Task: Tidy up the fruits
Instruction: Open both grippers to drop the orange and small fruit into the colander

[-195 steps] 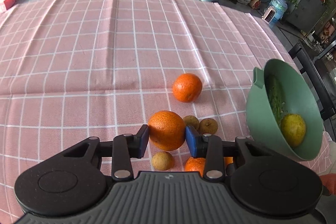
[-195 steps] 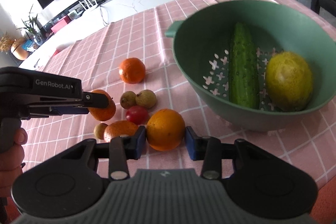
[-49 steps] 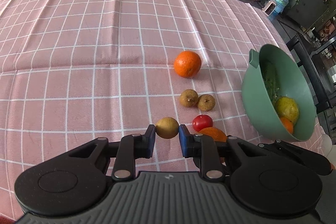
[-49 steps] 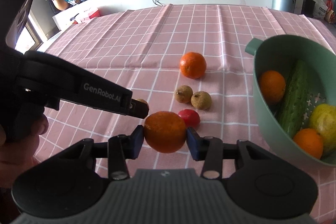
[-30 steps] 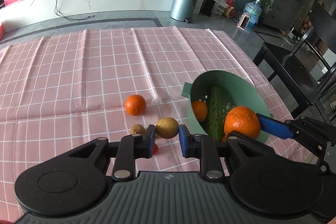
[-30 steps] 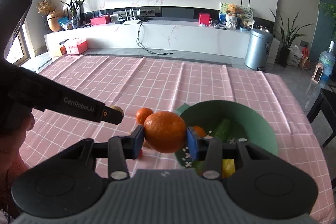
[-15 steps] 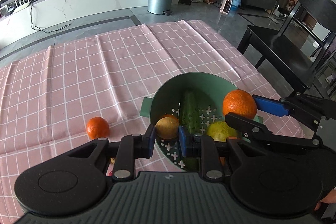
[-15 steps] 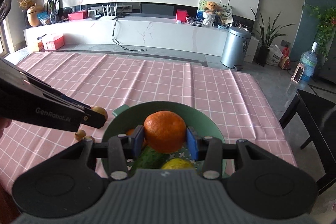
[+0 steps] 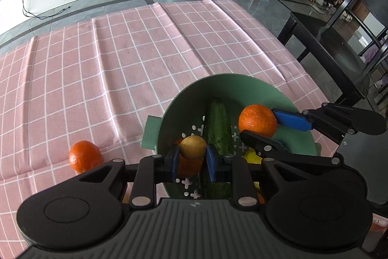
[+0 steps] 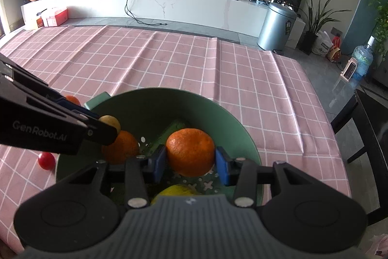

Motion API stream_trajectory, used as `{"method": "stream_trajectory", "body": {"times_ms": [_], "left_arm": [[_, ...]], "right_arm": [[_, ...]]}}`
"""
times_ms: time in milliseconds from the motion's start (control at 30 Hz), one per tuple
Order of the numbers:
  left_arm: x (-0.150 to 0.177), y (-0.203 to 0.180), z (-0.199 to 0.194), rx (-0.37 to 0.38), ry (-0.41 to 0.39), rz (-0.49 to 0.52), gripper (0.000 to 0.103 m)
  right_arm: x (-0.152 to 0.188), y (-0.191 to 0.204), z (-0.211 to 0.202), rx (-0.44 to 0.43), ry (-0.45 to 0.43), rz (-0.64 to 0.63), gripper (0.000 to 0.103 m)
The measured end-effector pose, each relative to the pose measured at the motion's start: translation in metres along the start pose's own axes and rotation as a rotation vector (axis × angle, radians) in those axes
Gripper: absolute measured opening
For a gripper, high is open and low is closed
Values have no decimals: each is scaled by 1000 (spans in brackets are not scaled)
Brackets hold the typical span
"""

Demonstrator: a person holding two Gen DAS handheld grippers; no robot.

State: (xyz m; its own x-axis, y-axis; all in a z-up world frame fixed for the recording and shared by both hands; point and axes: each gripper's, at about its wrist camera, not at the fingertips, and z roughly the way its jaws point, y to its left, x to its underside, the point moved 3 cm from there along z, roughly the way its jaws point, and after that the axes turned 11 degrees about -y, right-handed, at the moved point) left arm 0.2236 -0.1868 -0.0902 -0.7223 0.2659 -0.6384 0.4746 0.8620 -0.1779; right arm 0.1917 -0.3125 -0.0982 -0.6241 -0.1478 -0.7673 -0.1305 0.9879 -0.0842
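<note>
My left gripper (image 9: 192,158) clamps a small yellow-brown fruit (image 9: 193,147) and my right gripper (image 10: 190,162) grips an orange (image 10: 190,151), both held above the green colander (image 9: 232,86), where I see a cucumber (image 9: 217,123); another orange (image 9: 84,159) sits on the pink checked tablecloth (image 9: 121,64)

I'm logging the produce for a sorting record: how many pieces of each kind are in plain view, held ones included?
Round oranges: 3 (one in the right gripper, one in the green colander bowl, one on the pink checked cloth)
Small tan round fruit: 1, in the left gripper
Dark green cucumber: 1
Yellow fruit: 1
Small red round fruit: 1
Total: 7; the grippers may hide more.
</note>
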Motion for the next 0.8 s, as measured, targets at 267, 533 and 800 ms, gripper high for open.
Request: {"method": "stream_trajectory", "body": {"times_ms": [267, 533, 800], "left_arm": [[2, -4, 11, -3, 22, 13, 27], [-4, -4, -9, -4, 10, 17, 52], [-11, 6, -72, -28, -98, 26, 53]], "right_arm": [[7, 0, 12, -1, 43, 7, 41], [-2, 0, -5, 16, 20, 6, 52], [-22, 14, -57, 8, -77, 68, 55]]}}
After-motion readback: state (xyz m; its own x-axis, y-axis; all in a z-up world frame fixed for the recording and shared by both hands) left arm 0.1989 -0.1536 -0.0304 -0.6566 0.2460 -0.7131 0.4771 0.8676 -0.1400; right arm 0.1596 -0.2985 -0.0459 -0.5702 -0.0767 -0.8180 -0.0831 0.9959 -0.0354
